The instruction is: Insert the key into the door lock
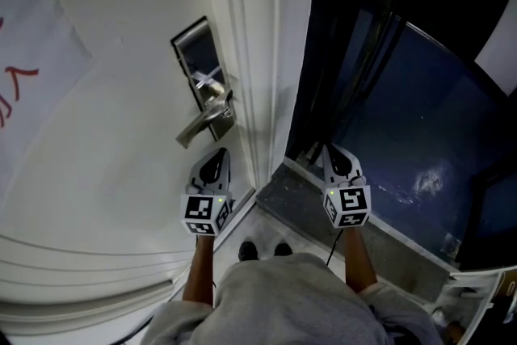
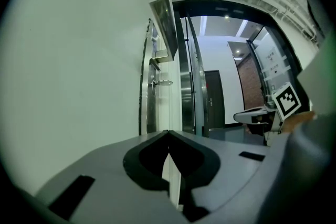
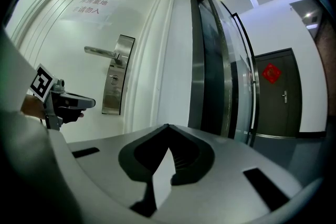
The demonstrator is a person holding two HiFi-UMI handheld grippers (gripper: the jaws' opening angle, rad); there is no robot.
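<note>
Door lock (image 1: 198, 61) with lever handle (image 1: 202, 125) on white door (image 1: 121, 133), left gripper (image 1: 213, 164) just below the handle, jaws together, empty, right gripper (image 1: 340, 160) well right of the lock, past the door frame (image 1: 258, 52), jaws together, empty

Handle (image 1: 205, 119) on lock plate (image 1: 196, 52), on door (image 1: 105, 157); glass panel (image 1: 420, 117) to right.

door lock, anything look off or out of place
Nothing looks damaged or askew: the lock plate sits straight on the door and its lever handle is roughly level. The one oddity is no key shows; the left gripper and right gripper are both shut with nothing between their jaws.
</note>
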